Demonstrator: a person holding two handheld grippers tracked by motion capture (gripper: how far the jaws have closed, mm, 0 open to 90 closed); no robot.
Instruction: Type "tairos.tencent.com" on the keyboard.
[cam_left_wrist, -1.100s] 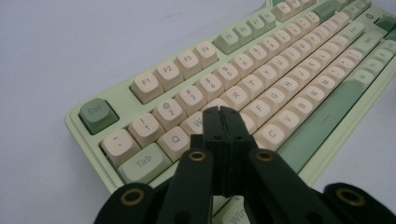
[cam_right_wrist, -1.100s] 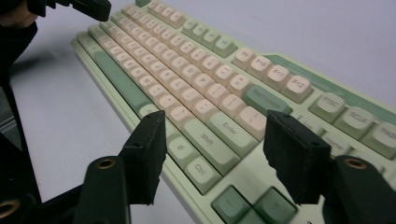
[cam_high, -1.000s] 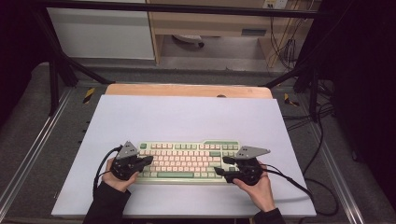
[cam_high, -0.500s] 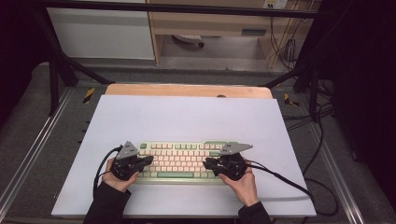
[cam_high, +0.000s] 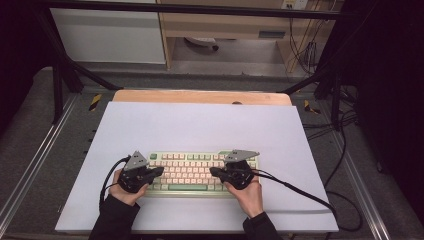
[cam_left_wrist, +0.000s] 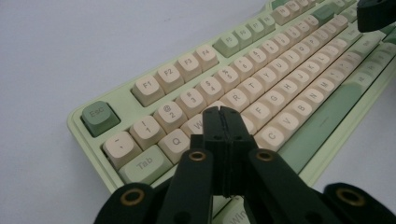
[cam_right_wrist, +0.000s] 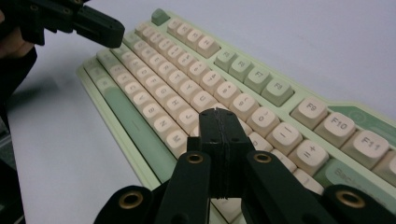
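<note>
I've got the green-and-cream keyboard (cam_high: 192, 171) near the front edge of the white mat (cam_high: 200, 125). My left gripper (cam_left_wrist: 223, 112) hangs over its W/E keys, jaws pressed together w/ nothing between. Right gripper (cam_right_wrist: 223, 113) sits over the K/L area; its jaws have just been closing, now fully together, empty.

Both forearms reach in side by side, the left gripper (cam_high: 159, 171) with its 2 jaws pressed flat together and nothing between them, the right gripper (cam_high: 214, 172) with jaws just closed, pointing toward it.
</note>
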